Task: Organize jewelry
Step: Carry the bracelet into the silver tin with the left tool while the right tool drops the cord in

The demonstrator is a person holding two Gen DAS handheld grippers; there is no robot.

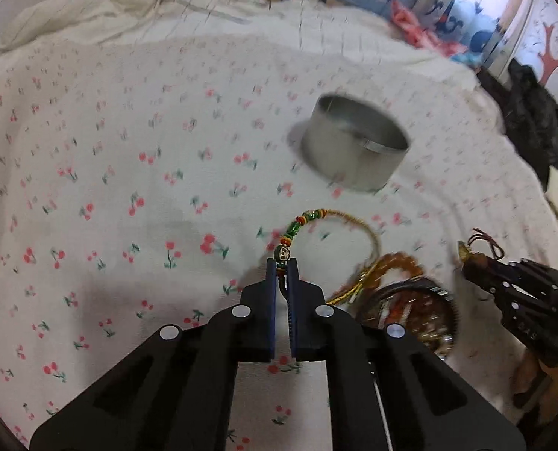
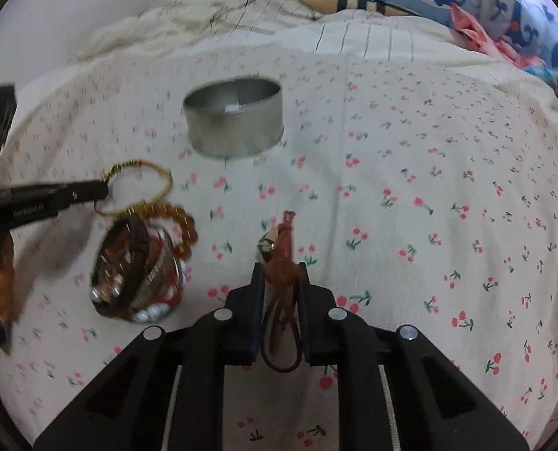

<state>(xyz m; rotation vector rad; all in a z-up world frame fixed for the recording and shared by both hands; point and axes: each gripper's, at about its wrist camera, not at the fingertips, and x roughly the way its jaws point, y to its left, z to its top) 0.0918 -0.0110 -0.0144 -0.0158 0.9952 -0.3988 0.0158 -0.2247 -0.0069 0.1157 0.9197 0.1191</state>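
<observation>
**beadnerd:** What's each gripper actually got hold of here?

**tinbox_tom:** The left gripper [image 1: 282, 263] is pinched nearly shut on the beaded end of a gold cord bracelet [image 1: 348, 221]. You can see green, red and orange beads plus a little dark face-like bead sitting right at the fingertips. The rest of the loop hangs out to the right, toward the pile.

**beadnerd:** And the right one?

**tinbox_tom:** The right gripper [image 2: 281, 267] is clamped on a reddish-brown leather cord piece [image 2: 284, 248]. Its jaws are only a narrow gap apart, with the cord bunched up between them. There's a small metal bell or charm beside the tip, and a dark loop dangles back between the fingers.

**beadnerd:** Where's the rest of the jewelry?

**tinbox_tom:** It's in a heap of bangles and beads [image 2: 138, 274] on the cherry-print bedsheet [image 2: 410, 206], with an amber bead bracelet [image 2: 183, 225] lying on its edge. The heap is left of the right gripper and just below the left one's tips.

**beadnerd:** Any container?

**tinbox_tom:** There's a round metal tin [image 2: 235, 116], lid off, further up the bed and well apart from the pile. I can't tell what's inside, it's too blurry.
</observation>
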